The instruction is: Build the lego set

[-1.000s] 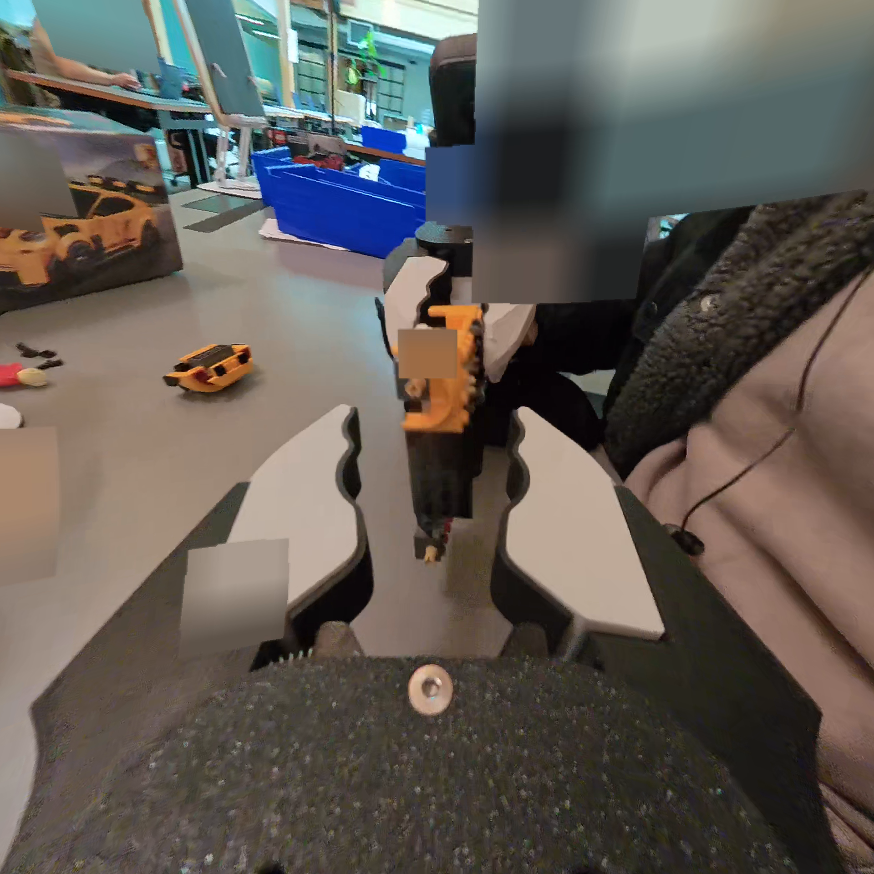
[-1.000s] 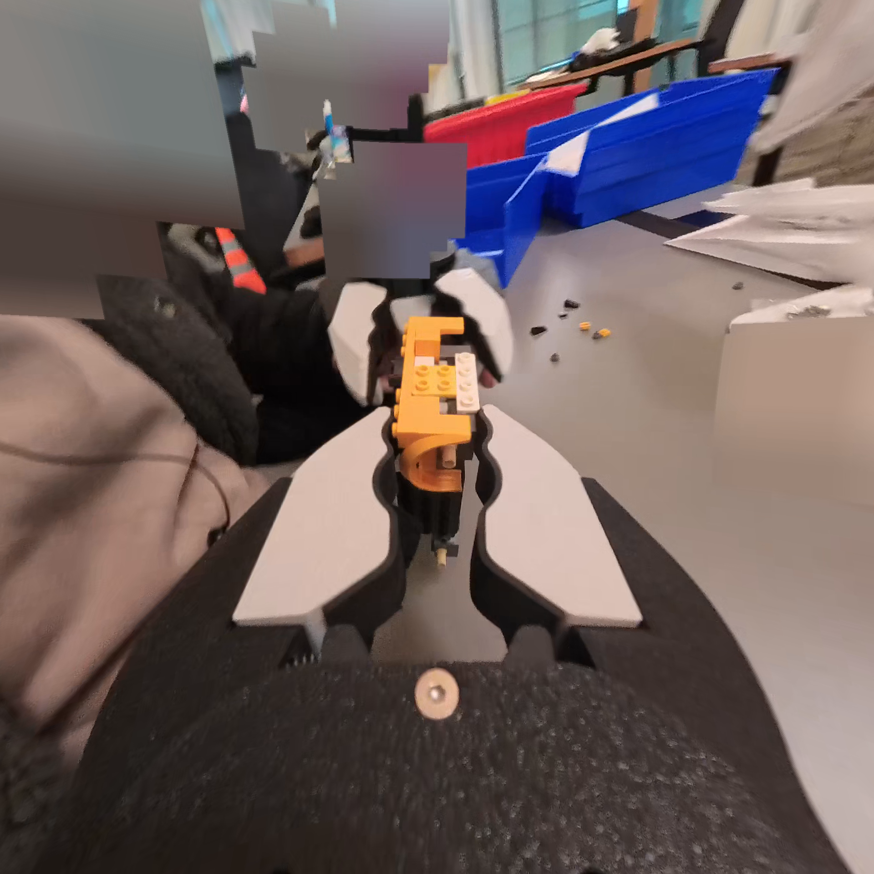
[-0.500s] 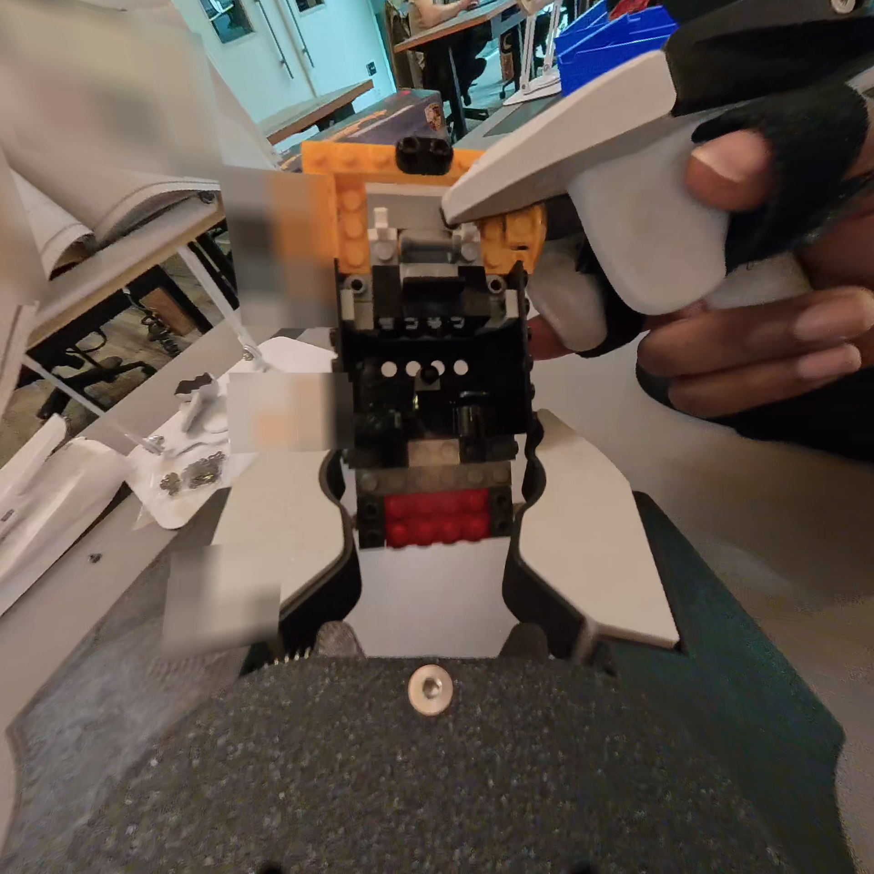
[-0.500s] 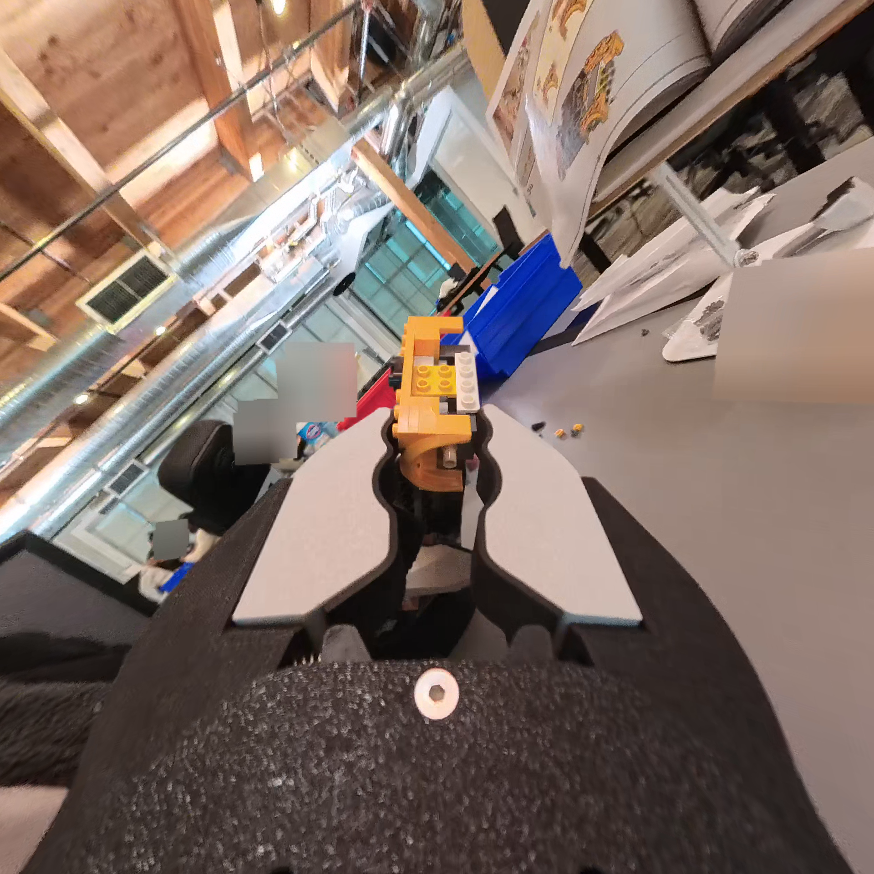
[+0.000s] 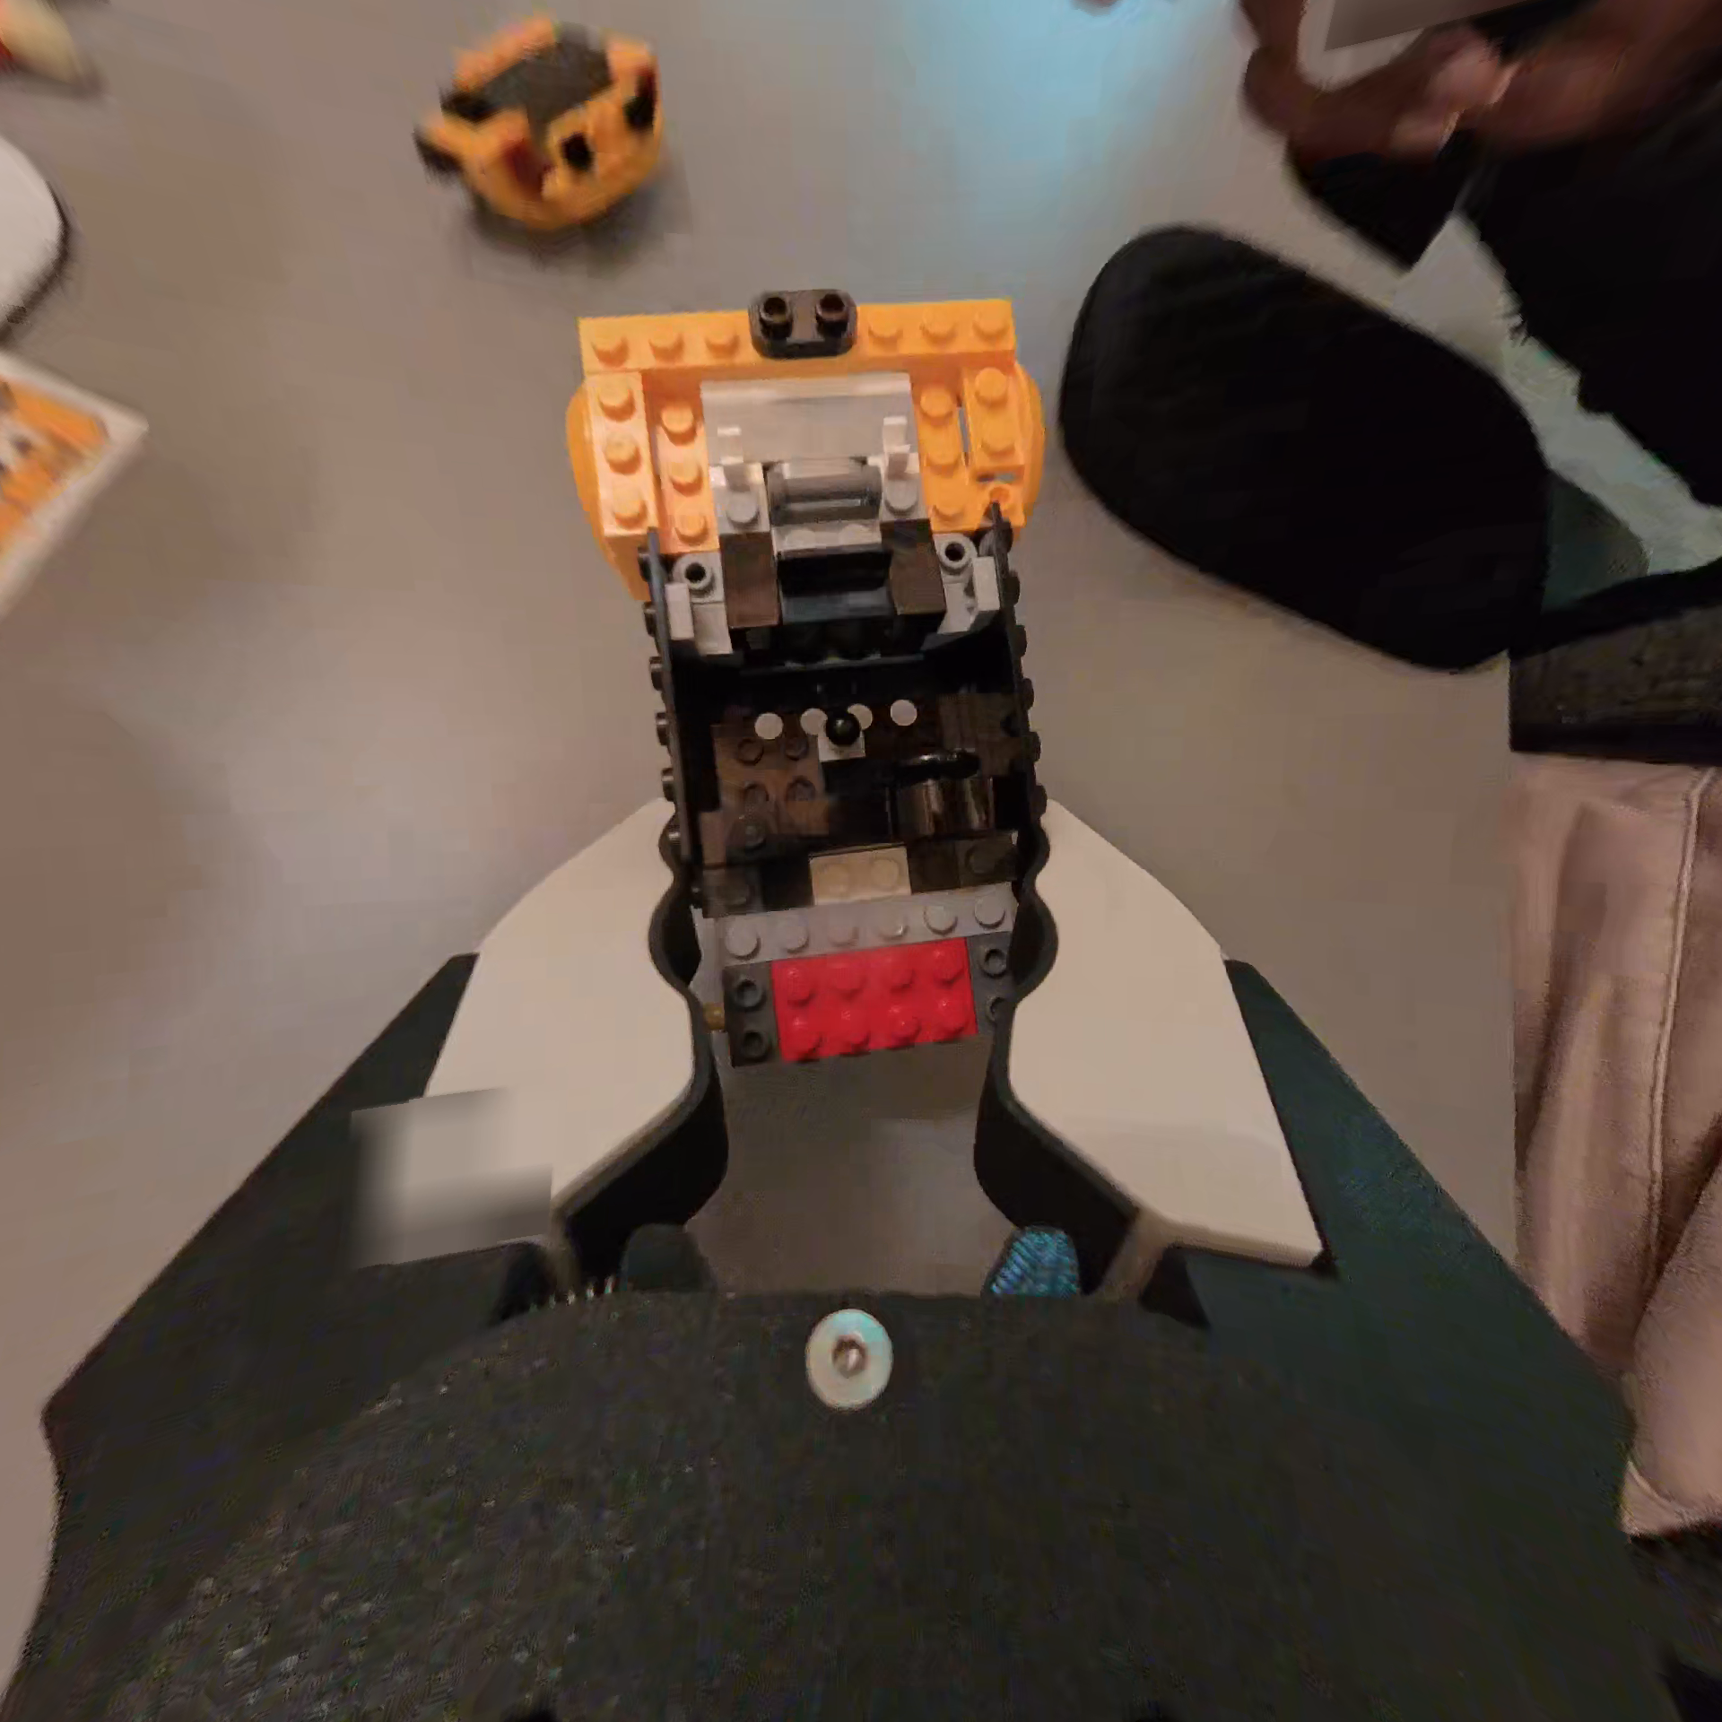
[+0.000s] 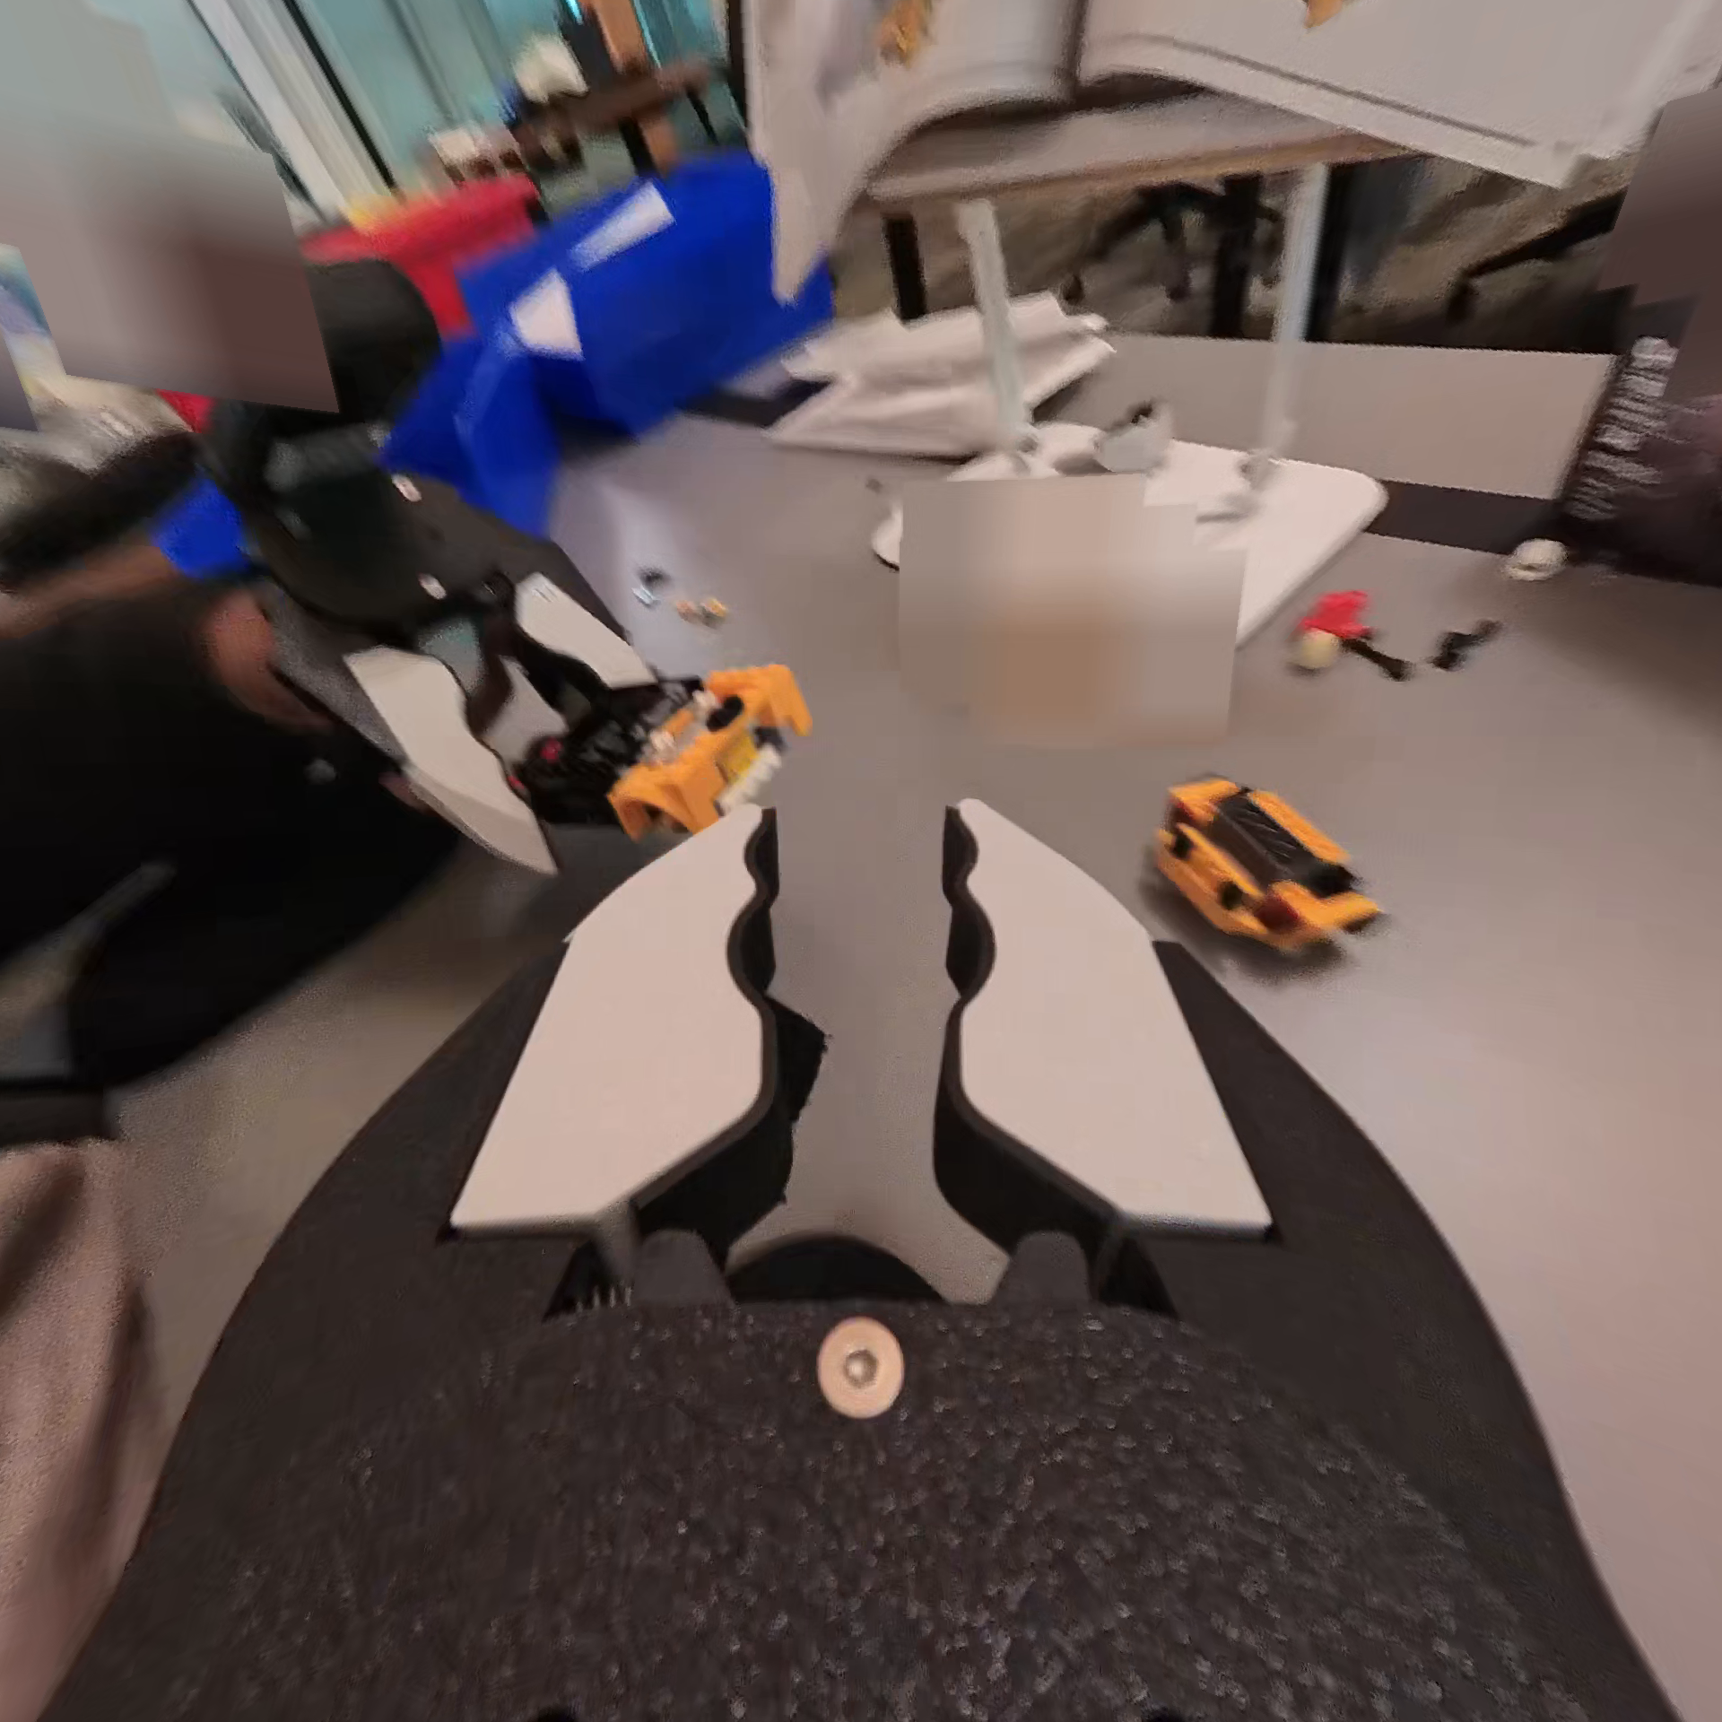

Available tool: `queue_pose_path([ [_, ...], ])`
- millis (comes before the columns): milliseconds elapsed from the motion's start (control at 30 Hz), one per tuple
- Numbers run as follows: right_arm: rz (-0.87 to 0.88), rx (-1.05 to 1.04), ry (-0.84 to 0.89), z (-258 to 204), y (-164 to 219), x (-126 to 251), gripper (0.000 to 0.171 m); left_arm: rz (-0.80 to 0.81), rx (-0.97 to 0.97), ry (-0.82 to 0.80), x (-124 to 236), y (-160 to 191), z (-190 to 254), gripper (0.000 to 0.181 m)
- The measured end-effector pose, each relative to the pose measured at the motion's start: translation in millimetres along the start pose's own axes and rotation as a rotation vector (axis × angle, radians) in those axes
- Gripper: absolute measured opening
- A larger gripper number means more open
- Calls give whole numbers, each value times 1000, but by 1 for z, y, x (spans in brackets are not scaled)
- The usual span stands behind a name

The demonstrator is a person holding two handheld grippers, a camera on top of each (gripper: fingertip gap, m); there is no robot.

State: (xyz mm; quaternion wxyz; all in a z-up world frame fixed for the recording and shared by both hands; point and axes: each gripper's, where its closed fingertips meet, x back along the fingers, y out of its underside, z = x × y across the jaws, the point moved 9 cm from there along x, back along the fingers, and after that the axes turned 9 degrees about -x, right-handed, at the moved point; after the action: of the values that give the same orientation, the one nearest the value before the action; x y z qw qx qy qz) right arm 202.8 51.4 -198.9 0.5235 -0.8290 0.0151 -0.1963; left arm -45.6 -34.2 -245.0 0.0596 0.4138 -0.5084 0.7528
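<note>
My left gripper (image 5: 853, 839) is shut on the partly built lego car chassis (image 5: 820, 578), which is orange at the far end, black in the middle and red near the jaws. It holds the chassis above the grey table (image 5: 280, 745). The chassis also shows in the right wrist view (image 6: 708, 745), held by the left gripper (image 6: 447, 727). My right gripper (image 6: 857, 820) is open and empty, to the right of the chassis and apart from it. A separate orange and black car body section (image 6: 1258, 867) lies on the table; it also shows in the left wrist view (image 5: 545, 130).
Blue bins (image 6: 634, 280) stand at the back left. A white tray (image 6: 1305, 522) and an open instruction booklet on a stand (image 6: 1211, 65) are at the back. Small red and black loose pieces (image 6: 1342, 624) lie at the right. A person's sleeve (image 5: 1612, 1025) is at the right edge. My hands' fingertips stand some 15 cm from each other.
My right gripper has let go of the chassis and pulled back from it. My left gripper has closed on the chassis and now points it down over the table.
</note>
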Motion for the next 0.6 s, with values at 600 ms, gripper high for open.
queue_pose_path([
  [600, -88, 1, -15, 13, 34, -10, 30, -285, -117, -65, -31, 0, 4, 65],
])
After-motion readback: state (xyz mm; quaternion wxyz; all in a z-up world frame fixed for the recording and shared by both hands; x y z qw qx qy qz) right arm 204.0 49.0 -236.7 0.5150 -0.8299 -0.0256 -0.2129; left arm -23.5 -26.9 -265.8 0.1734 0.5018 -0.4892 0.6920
